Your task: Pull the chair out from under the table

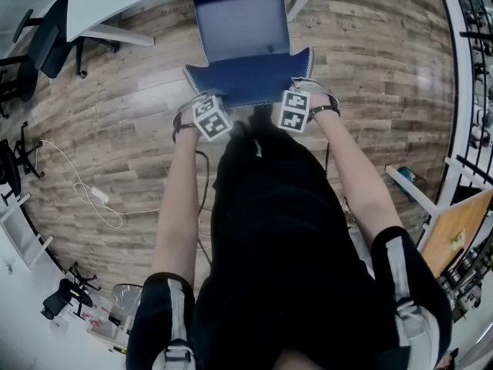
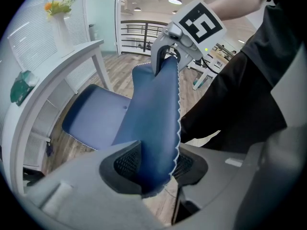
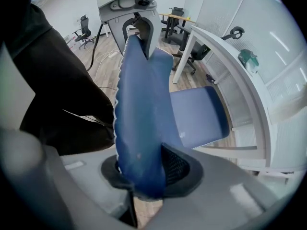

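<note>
the chair (image 1: 243, 45) stands upright at 12 o'clock in the head view, its back to the person and its seat (image 1: 240, 25) facing the table (image 1: 115, 2). the seat is a padded, pale blue square with rounded corners. the backrest (image 1: 250, 83) is darker blue cloth with a white zigzag stitched edge and a shallow notch at top centre. the table is white with a curved rim, spanning 10 to 1 o'clock. the seat's front edge meets that rim between two slanted white table legs (image 1: 115, 35); the rest lies out from under it.
</note>
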